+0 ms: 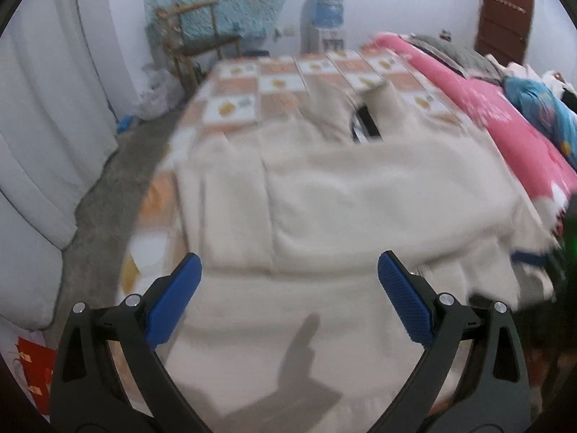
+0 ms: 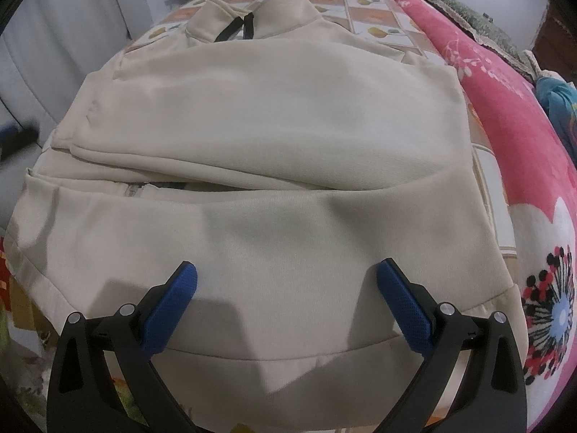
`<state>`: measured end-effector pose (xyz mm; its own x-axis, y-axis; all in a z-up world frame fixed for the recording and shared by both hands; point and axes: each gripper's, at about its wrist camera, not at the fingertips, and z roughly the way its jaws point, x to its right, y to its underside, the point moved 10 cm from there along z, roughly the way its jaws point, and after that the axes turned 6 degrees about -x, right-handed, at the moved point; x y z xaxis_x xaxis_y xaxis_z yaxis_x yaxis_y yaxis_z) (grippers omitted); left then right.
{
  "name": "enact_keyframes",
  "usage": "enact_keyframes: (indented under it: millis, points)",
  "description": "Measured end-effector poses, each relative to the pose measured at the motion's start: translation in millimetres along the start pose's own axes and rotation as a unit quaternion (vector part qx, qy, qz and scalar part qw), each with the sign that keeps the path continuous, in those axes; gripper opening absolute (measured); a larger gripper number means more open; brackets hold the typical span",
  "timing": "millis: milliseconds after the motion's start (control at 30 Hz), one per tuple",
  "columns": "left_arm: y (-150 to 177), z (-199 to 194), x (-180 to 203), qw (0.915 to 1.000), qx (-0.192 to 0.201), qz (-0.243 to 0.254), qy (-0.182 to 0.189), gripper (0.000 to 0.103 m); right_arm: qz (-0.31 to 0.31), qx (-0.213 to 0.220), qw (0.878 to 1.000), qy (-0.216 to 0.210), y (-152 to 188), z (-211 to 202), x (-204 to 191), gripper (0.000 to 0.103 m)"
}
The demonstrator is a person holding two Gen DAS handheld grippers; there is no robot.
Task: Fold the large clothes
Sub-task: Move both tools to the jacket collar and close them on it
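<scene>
A cream jacket (image 2: 288,137) is being viewed spread flat on a bed covered by a checked sheet (image 1: 238,86), collar end lying far from both tongs and hem end nearest them. One sleeve (image 2: 259,122) is seen lying folded across the chest, directly ahead of the right tongs. A zip pull (image 2: 131,190) is showing just below that sleeve, ahead and to the left of the right tongs. Black cords (image 2: 236,29) are visible at the collar, at the far end.

The right tongs (image 2: 286,281) are being held wide open, blue pads well apart, with nothing gripped; they are hovering over the lower body of the jacket near the hem, and contact with the cloth cannot be confirmed. Their shadow is being cast on the fabric just below the pads.

The left tongs (image 1: 289,274) are likewise being held wide open and empty above the jacket (image 1: 324,198); this view is motion-blurred, so detail is being lost. A shadow is being cast on the cloth between and below the fingers.

A pink floral blanket (image 2: 505,101) is lying to the right of both tongs, alongside the jacket. A water dispenser (image 1: 326,18) and a wooden chair (image 1: 194,39) are standing far ahead of the left tongs, beyond the bed.
</scene>
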<state>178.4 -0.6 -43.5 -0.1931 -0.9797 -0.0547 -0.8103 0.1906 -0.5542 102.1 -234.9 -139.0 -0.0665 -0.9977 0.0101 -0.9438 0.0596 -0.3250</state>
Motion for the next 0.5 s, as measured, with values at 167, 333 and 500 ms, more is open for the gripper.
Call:
enact_keyframes:
  millis: [167,333,500]
  points:
    - [-54.8,-4.0,-3.9,0.9992,0.041,0.006,-0.001,0.095,-0.014,-0.029,0.999,-0.009,-2.6,1.2,-0.2,0.097]
    - [-118.8,-2.3,1.1,0.9959,0.085,0.025,0.021,0.095,-0.016,0.001,0.998,-0.064,-43.4,-34.5,2.9,0.097]
    - [-178.6,23.7,12.2,0.991,0.095,0.008,0.094,0.087,-0.005,0.089,0.992,-0.093,-144.0,-74.1,25.2,0.097]
